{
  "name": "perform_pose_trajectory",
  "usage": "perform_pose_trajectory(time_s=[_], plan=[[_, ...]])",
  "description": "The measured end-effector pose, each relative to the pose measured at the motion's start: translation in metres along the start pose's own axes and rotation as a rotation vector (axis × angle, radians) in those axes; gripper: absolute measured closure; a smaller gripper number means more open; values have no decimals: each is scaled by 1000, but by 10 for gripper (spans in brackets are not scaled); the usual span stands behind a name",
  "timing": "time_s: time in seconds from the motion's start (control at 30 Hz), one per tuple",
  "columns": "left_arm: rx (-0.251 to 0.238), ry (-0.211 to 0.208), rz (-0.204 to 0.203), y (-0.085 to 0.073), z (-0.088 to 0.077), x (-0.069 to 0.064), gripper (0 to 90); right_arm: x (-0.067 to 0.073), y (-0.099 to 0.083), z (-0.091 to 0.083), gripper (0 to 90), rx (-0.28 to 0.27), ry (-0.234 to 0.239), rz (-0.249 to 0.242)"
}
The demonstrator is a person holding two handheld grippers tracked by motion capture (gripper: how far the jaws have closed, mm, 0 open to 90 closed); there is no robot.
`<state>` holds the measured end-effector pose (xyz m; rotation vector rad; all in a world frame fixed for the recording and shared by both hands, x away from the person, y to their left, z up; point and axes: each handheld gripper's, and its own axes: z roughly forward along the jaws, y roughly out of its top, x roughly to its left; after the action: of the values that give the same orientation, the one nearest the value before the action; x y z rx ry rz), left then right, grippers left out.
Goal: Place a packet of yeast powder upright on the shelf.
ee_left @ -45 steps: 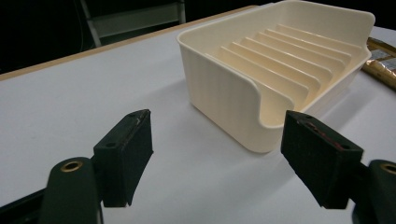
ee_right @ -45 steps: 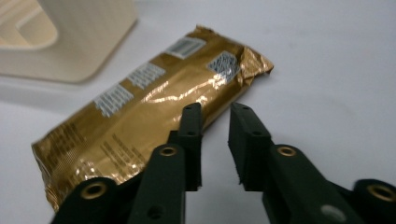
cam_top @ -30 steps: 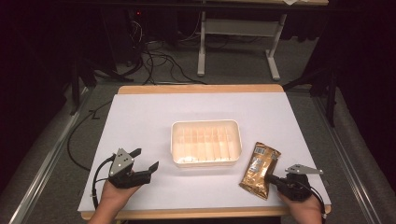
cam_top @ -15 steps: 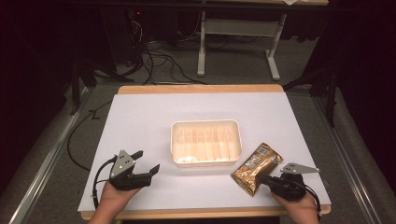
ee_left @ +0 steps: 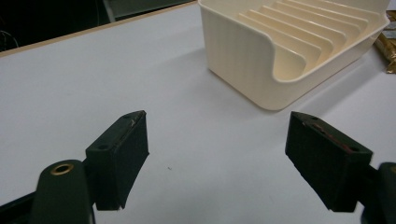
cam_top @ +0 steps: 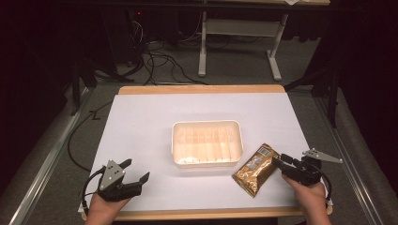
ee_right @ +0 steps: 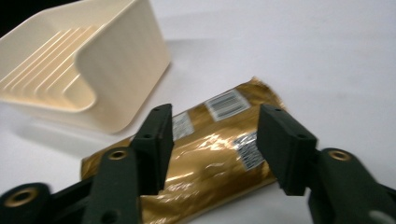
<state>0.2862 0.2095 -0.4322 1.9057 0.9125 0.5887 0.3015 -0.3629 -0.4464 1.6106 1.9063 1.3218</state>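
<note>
Turned further since half a second ago, the gold foil packet (cam_top: 257, 169) is now seen lying at a diagonal on the white tabletop (cam_top: 141, 131), its barcoded end pointing up and away toward the tray's right front corner. The right gripper (cam_top: 278, 163) is held at the packet's near right side; in the right gripper view its jaws are seen apart, set to either side of the packet (ee_right: 210, 154) without pressing it, and contact cannot be told. A cream plastic tray (cam_top: 207, 143) with a ribbed floor is placed at the middle of the tabletop, just beside the packet's far end. In the right gripper view one rounded corner of the tray (ee_right: 116, 70) is shown close above the packet. The left gripper (cam_top: 136, 172) is kept near the front left edge of the tabletop, well apart from the tray, with a grey three-cornered plate on top and a hand (cam_top: 103, 210) behind it. Its jaws are seen wide apart in the left gripper view, with nothing between them, and the tray (ee_left: 261, 60) is shown beyond.
</note>
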Motion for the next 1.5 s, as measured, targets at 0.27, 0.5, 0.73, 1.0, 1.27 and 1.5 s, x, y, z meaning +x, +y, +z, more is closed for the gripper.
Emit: perform_pose_trajectory(time_s=[0.27,0.5,0.73,1.0,1.27,1.5], plan=[[-7,16,-11,-5,-7,3,220,-28,4,9,321,-15,-16,111],[-9,20,-15,-7,-11,3,220,-49,2,19,283,24,-10,222],[3,2,6,-7,-7,3,220,-53,0,26,279,59,19,257],[-4,-10,29,-6,-7,0,221,-52,-3,30,297,81,64,296],[8,-29,55,-4,-1,-4,223,-54,-8,29,373,82,143,353],[18,-39,83,-3,1,-8,223,-54,-11,29,509,87,128,379]])
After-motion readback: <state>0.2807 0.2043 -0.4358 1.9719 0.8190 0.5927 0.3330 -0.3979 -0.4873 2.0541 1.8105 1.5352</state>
